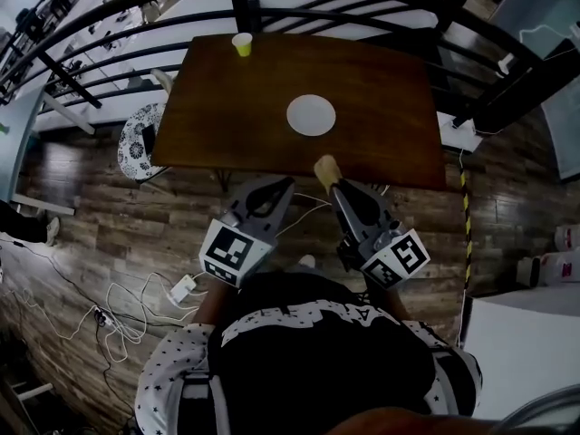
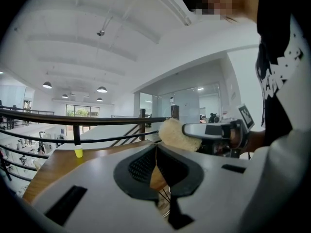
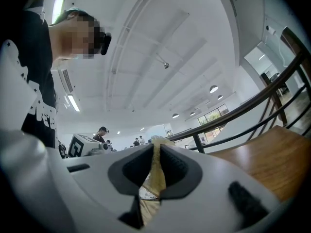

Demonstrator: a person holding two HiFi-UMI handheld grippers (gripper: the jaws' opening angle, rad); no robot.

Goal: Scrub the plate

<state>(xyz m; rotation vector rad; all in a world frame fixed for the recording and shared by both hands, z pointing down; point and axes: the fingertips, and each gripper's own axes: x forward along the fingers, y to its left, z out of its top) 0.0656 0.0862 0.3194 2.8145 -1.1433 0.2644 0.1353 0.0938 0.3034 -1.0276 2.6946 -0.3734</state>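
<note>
Two grippers by the near edge of the table (image 1: pixel 227 107): left gripper (image 1: pixel 283 185) closed and empty, right gripper (image 1: pixel 332 187) clamped on a sponge (image 1: pixel 325 169); plate (image 1: pixel 311 115) mid-table.

A plain, round white plate (image 1: pixel 311 115) lies flat just ahead of the right gripper (image 1: pixel 334 186), slightly to its left. A tan sponge (image 1: pixel 325 169) is pinched between that gripper's jaws. It sticks out past their tips and is clear of the plate.

Sponge (image 3: pixel 155 174) mostly hidden inside right claw (image 3: pixel 156 142)
</note>
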